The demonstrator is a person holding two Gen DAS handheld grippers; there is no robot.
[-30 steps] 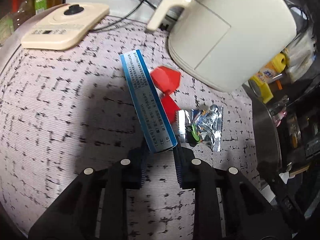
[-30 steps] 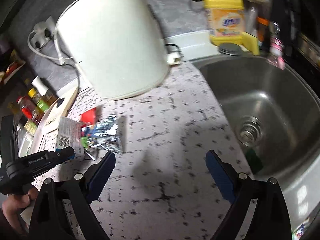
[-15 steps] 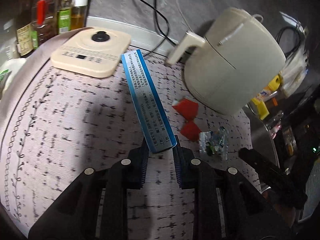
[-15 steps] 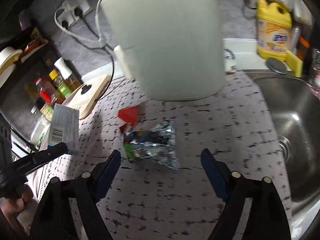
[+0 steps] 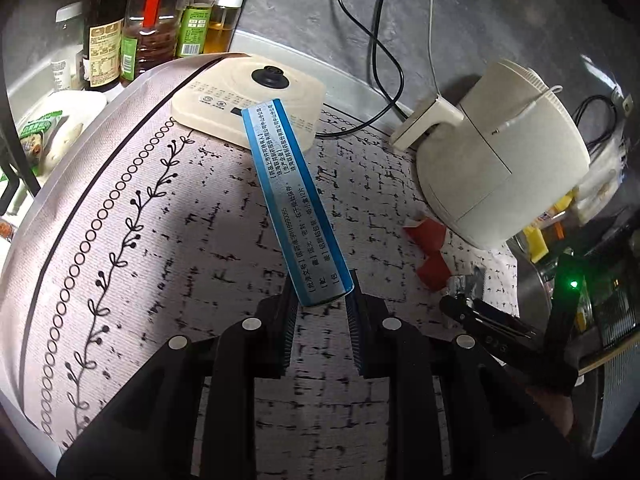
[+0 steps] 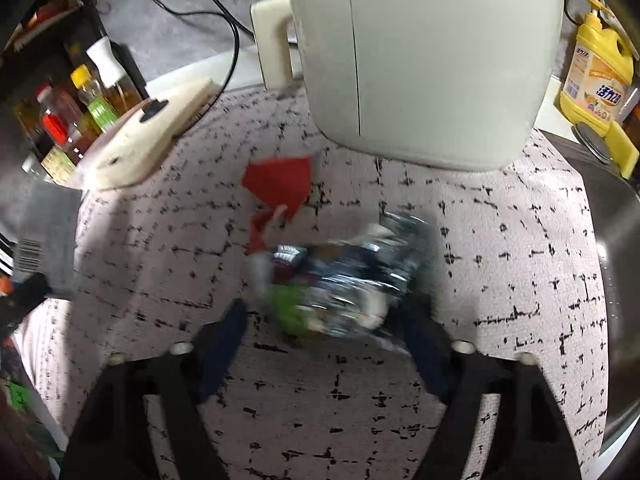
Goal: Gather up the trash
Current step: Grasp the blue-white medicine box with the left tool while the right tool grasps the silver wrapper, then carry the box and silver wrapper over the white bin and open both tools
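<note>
Left gripper (image 5: 322,300): jaws pinching the lower end of a blue medicine box (image 5: 294,204), which slants up and away above the tabletop (image 5: 168,240).
Right gripper (image 6: 320,332): jaws spread and closing, with the foil snack wrapper (image 6: 344,276) between them; the picture is blurred, so contact with the pads cannot be told.
Foil snack wrapper: crumpled, silver with green and dark print, lying on the patterned mat in front of the cream air fryer (image 6: 424,56).
Red paper scraps (image 6: 282,188): on the mat just beyond the wrapper, between it and the air fryer.
Kettle base (image 5: 250,98): cream, at the far edge of the mat, cord running off behind it.
Bottles (image 5: 152,20): oils and sauces, grouped at the far left.
Dish soap (image 6: 596,80): yellow bottle, beside the sink (image 6: 616,216) on the right.
</note>
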